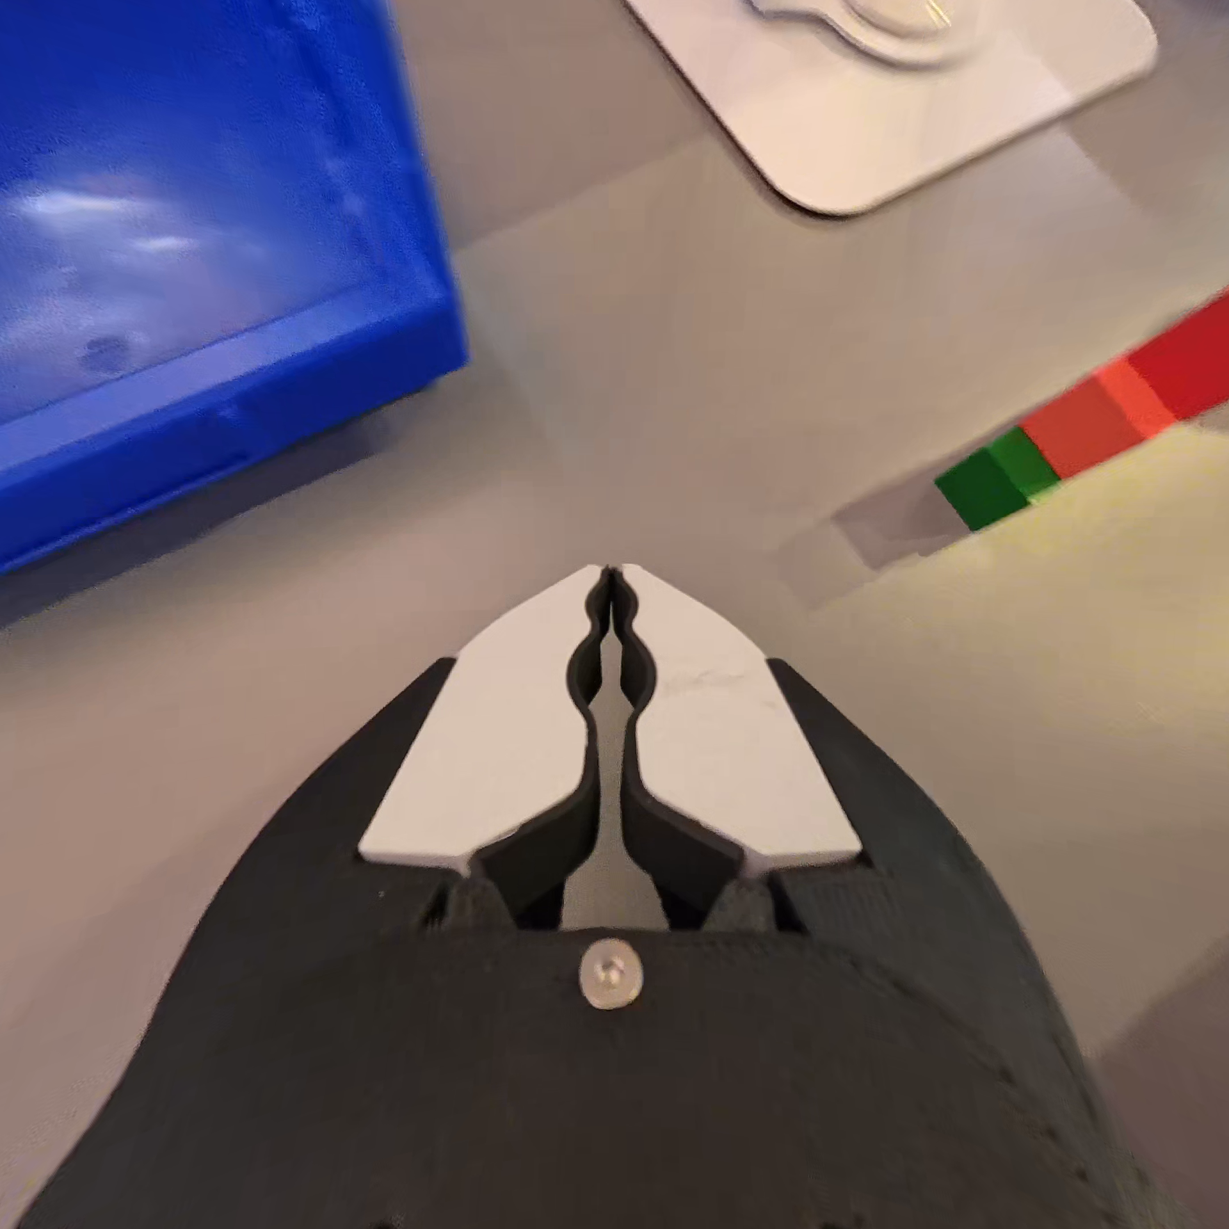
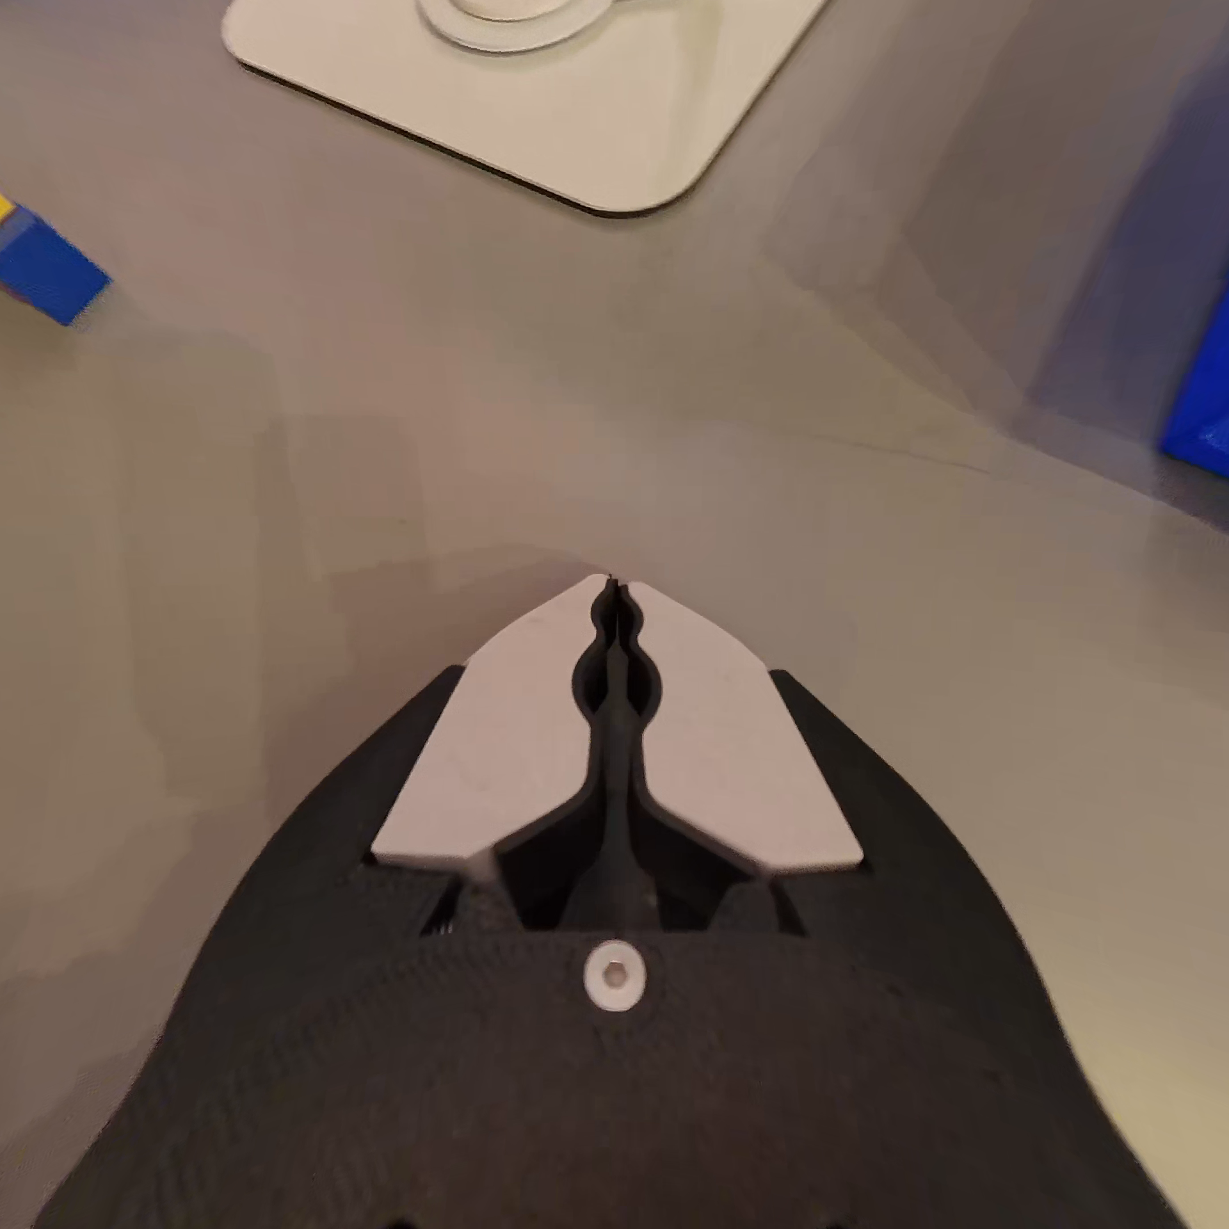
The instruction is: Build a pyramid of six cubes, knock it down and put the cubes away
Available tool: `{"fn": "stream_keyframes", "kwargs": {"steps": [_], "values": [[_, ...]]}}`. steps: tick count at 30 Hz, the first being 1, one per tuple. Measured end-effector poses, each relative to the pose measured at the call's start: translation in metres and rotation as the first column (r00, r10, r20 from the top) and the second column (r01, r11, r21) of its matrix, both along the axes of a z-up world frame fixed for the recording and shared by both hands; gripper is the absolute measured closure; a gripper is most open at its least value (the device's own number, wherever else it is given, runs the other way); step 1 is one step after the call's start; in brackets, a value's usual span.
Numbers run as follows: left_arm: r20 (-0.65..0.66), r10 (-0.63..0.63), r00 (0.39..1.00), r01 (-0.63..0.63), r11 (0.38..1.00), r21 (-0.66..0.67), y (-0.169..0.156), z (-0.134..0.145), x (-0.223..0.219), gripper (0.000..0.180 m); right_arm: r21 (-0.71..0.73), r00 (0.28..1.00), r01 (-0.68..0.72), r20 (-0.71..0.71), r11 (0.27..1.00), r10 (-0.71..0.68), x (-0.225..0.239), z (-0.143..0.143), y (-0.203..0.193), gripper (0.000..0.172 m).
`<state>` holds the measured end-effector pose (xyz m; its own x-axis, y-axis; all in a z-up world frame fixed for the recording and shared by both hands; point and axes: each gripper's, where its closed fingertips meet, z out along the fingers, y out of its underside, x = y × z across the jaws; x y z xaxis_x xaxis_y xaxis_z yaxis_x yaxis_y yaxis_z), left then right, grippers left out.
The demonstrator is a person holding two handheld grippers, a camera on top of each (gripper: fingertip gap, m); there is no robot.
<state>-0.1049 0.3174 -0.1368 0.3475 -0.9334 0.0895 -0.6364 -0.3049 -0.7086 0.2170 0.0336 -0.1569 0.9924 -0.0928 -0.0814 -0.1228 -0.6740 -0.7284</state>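
My left gripper (image 1: 608, 570) is shut with nothing between its pads, above bare grey table. To its right stand cubes side by side: a green cube (image 1: 991, 485), an orange-red cube (image 1: 1084, 432) and a red cube (image 1: 1184, 366) at the frame edge. A blue bin (image 1: 219, 279) lies to the upper left and looks empty. My right gripper (image 2: 613, 580) is shut with nothing in it over bare table. In the right wrist view a blue cube (image 2: 46, 273) sits at the far left edge with a bit of yellow above it. A blue bin corner (image 2: 1197, 412) shows at the right edge.
A white square base plate with a round stand foot lies at the far side of the table in both views (image 1: 898, 100) (image 2: 532, 93). The grey table (image 2: 465, 399) spreads between the bin, the plate and the cubes. The tips of one gripper are about 45 cm away from the tips of the other.
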Motion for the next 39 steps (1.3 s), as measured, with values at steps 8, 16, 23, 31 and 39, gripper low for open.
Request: {"fn": "stream_keyframes", "kwargs": {"steps": [8,16,23,31,39], "values": [[0.014,0.160,0.987,-0.160,0.987,0.006,-0.008,0.007,-0.009,0.180,-0.012,0.996,0.086,0.037,0.996,-0.085,0.035,-0.001,-0.015,0.172],[-0.041,0.007,0.999,-0.013,0.990,-0.141,-0.109,-0.024,0.100,0.180,-0.007,0.999,0.050,0.021,0.999,-0.050,0.031,-0.001,-0.014,0.172],[0.003,-0.008,1.000,0.009,0.984,-0.177,-0.120,-0.019,0.140,0.180,0.012,0.999,0.040,-0.005,0.999,-0.040,0.031,0.002,-0.019,0.172],[-0.021,0.026,0.999,-0.029,0.982,-0.187,-0.093,-0.028,0.111,0.180,0.061,0.995,0.080,-0.064,0.995,-0.076,0.046,0.008,-0.039,0.172],[-0.039,-0.058,0.998,0.055,0.996,-0.075,-0.096,-0.028,0.114,0.180,0.078,0.999,0.021,-0.050,0.997,-0.017,0.044,0.011,-0.035,0.157]]}}
